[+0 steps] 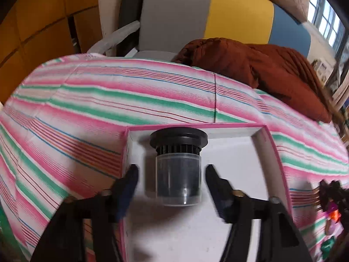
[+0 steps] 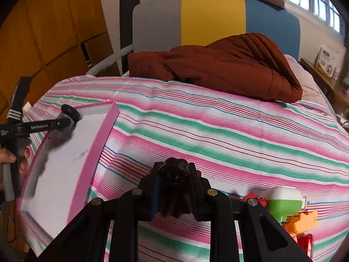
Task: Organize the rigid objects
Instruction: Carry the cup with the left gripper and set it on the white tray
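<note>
Right wrist view: right claw (image 2: 174,191) hides most of its dark toy (image 2: 174,174).

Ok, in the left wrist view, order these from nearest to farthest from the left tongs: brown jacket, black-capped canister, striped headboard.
1. Black-capped canister, between the open left tongs, in the pink box.
2. Brown jacket, beyond, right.
3. Striped headboard, farthest back.

canister (image 1: 178,170) in box (image 1: 270,148) | toys (image 2: 285,209) right of box
</note>
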Available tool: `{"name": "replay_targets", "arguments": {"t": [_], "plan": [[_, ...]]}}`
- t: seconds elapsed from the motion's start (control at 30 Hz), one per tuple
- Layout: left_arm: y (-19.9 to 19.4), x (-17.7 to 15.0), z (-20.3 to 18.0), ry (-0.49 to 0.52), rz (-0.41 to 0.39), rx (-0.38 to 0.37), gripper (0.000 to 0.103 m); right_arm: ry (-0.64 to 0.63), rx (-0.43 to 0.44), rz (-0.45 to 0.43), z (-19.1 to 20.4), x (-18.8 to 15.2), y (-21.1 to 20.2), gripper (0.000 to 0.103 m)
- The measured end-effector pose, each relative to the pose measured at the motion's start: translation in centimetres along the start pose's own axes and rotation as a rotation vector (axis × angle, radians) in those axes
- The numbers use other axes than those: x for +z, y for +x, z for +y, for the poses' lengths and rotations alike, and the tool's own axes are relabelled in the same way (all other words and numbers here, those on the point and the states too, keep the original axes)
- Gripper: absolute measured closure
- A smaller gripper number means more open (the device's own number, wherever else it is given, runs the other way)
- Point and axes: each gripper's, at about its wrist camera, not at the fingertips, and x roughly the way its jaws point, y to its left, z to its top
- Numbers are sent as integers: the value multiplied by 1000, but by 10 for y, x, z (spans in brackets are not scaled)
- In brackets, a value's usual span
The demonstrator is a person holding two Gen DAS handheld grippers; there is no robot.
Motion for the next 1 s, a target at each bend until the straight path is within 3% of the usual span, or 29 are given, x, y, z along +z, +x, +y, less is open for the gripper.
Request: {"name": "replay_targets", "arguments": {"t": [0.23,0.4,0.6,0.7,0.83,1.0], "plan": [[-48,-22,3,2,-95,55,32,-16,-12,21,3,-4,6,80],[-98,-58,2,22,-164,76,32,-15,-22,18,4,-5,6,80],[-135,-96,4,29,-165,48,32,9,-48,16,7,-1,0,80],[-146,-107,5,36,-177,64,32,38,2,-25,21,5,-16,80],[-155,-118,13,32,-179,83,32,-23,95,-67,68,16,-34,80],[-164,-125,24,21,-198,102,32,-106,224,-35,138,26,-25,80]]}}
